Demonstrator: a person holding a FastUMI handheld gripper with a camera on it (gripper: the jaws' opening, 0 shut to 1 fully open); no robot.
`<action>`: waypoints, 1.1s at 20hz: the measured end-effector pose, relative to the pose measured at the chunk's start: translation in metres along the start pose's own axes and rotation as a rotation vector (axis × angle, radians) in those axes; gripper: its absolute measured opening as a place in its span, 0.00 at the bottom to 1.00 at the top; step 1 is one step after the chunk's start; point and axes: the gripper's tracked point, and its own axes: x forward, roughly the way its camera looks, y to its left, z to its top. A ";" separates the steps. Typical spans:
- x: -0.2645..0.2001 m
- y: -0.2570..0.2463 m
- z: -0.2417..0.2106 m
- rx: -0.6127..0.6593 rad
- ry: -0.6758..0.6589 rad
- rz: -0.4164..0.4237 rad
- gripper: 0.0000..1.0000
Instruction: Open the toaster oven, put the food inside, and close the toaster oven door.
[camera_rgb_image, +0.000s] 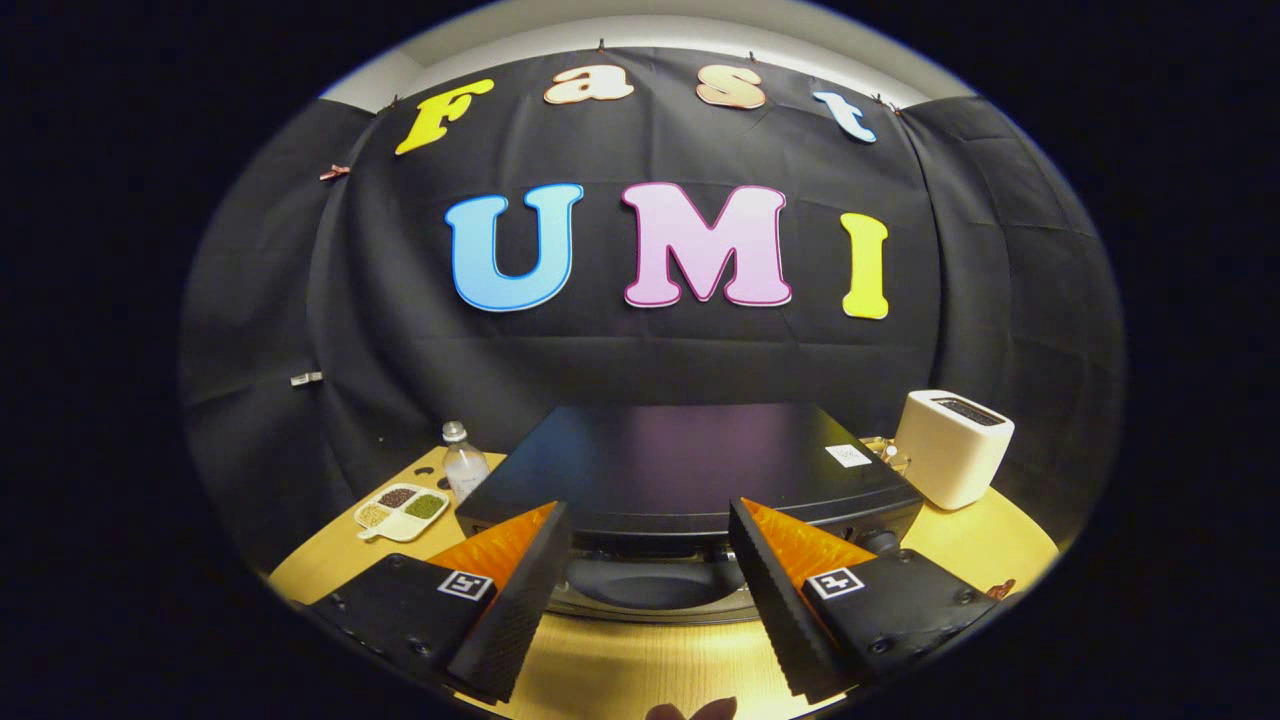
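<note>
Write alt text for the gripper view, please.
The open gripper hovers just before a black toaster oven on a wooden table. A sectioned dish and bottle stand on one side, a white toaster on the other.

A clear plastic water bottle (464, 467) stands upright on the yellow wooden table (640, 670). Just in front of it lies a white four-compartment dish (402, 513), each section holding different coloured grains. Well apart, at the far side, sits a cream boxy slot toaster (952, 447).
</note>
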 end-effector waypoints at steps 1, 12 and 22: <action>0.003 0.000 -0.006 -0.006 0.014 -0.005 0.98; 0.012 -0.008 -0.022 -0.008 0.072 -0.055 0.99; -0.035 -0.006 -0.050 -0.005 0.121 -0.046 0.99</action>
